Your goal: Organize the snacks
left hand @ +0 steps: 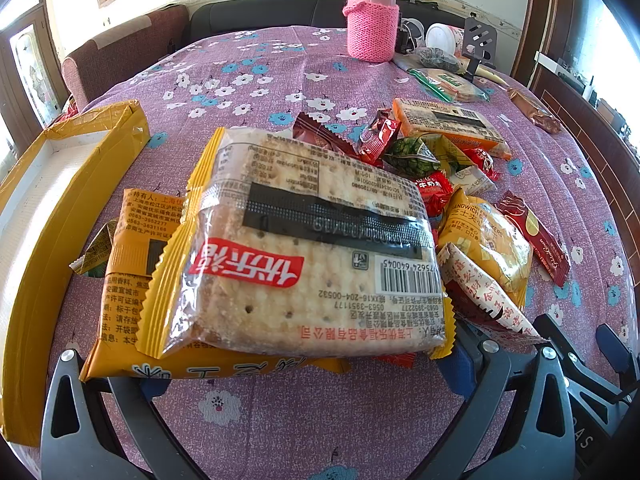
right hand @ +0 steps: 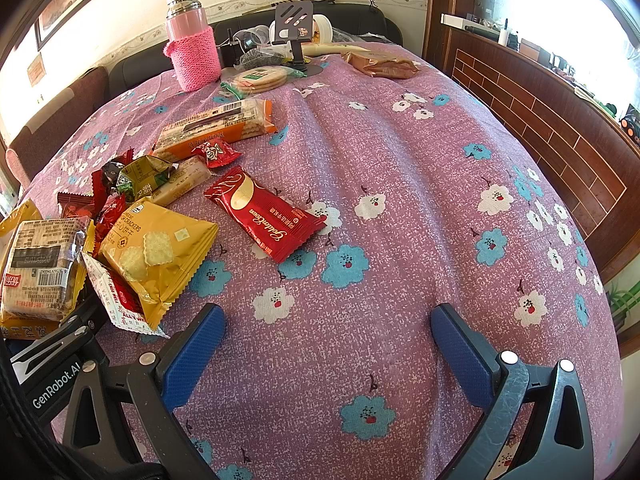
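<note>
Centre of the left wrist view: clear-wrapped cracker pack (left hand: 304, 248), yellow crimped ends, lying tilted on an orange cracker bag (left hand: 120, 280). Left gripper (left hand: 308, 364) spread wide around the pack's near end, blue pads half hidden under the wrappers. Whether the pads are pressing the pack cannot be told; contact is out of sight.

Left edge of the same view: yellow cardboard box (left hand: 24, 208), open, white floor showing. Judged to be the sorting bin. Right of the pack, a loose heap: yellow sandwich-cracker pouch (left hand: 488, 240), small red candies (left hand: 378, 136), green sachet (left hand: 412, 156).

Right wrist view, bottom: right gripper (right hand: 328, 336) wide apart, holding nothing, over bare floral tablecloth (right hand: 400, 200). Red wafer bar (right hand: 264, 212) lies alone at centre left, well clear of the heap.

Judged step: left tool taking the cracker pack toward the box.

- Close on the pack's short sides, across the biscuit stack, not on the slippery crimped film.
- Squeeze lightly; crackers will crack.
- Lift straight first, so the orange bag beneath is not dragged along.
- Carry toward the frame's left, lower flat into the box, then let go.
- Right tool: red wafer bar looks the easiest next pick.
</note>
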`<action>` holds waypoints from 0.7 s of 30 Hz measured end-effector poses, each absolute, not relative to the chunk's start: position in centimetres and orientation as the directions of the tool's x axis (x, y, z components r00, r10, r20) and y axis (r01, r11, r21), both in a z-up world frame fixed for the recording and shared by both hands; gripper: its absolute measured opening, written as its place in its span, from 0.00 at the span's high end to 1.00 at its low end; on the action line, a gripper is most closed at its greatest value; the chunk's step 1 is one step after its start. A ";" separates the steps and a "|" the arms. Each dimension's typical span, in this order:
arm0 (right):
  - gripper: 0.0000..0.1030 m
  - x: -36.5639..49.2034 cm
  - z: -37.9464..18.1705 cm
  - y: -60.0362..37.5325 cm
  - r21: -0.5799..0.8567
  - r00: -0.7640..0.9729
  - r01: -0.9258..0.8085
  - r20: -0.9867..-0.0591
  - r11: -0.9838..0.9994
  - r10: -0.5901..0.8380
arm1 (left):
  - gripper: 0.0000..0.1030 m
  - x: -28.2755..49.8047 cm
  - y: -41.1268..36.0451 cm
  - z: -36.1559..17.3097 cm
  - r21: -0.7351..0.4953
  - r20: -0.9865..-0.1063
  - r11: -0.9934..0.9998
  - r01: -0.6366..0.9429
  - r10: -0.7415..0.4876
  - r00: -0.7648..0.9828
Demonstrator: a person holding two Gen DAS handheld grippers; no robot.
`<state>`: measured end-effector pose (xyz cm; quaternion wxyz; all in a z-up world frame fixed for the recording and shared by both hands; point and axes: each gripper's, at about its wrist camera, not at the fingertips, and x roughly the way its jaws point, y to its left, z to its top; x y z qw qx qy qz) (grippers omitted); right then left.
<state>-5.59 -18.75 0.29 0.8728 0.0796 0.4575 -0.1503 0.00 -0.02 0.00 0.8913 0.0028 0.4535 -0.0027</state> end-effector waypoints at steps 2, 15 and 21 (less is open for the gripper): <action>0.00 -5.6 0.3 -18.8 0.002 0.536 0.335 -0.823 0.942 -0.189 | 0.00 0.0 -0.1 0.0 0.002 -0.809 1.000 0.008 -0.003 0.588; 0.00 -5.6 0.3 -18.7 0.001 0.536 0.335 -0.823 0.942 -0.190 | 0.00 0.1 -0.4 0.0 0.003 -0.809 1.000 -0.016 0.012 0.587; 0.00 -5.4 0.3 -18.7 0.007 0.536 0.330 -0.825 0.944 -0.181 | 0.00 0.0 0.0 0.2 0.006 -0.836 1.000 0.030 -0.012 0.549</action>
